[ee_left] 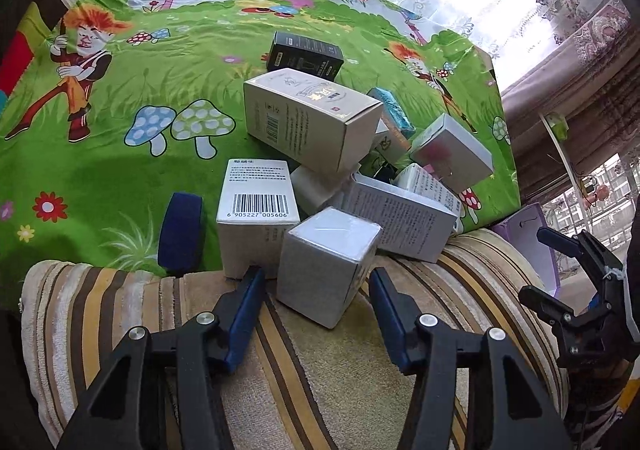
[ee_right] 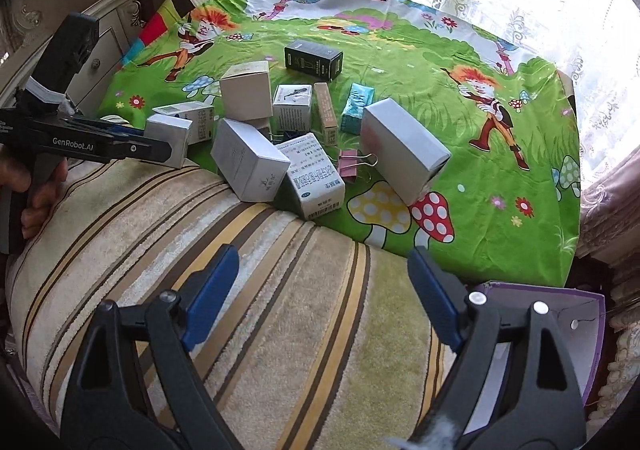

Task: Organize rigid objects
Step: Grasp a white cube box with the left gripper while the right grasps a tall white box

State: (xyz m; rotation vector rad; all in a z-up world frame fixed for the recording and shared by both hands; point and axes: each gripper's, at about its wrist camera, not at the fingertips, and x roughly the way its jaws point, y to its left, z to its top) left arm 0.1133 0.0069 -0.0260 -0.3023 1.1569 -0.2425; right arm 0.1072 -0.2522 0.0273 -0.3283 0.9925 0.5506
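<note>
Two grippers are working — our left gripper is straddling a small grey carton on the striped cushion, pads not yet pressing, aiming to lift it; our right gripper is hovering wide and empty beside the purple bin, likely the cartons' destination.

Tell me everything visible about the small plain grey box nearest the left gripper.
The small grey box is a plain, roughly cube-shaped carton of glossy card, closed and unmarked on the faces shown. It sits tilted, corner toward the camera, on the striped cushion at the edge of the green cloth. It leans against the barcode box. The left gripper straddles it; contact with the pads is unclear.
</note>
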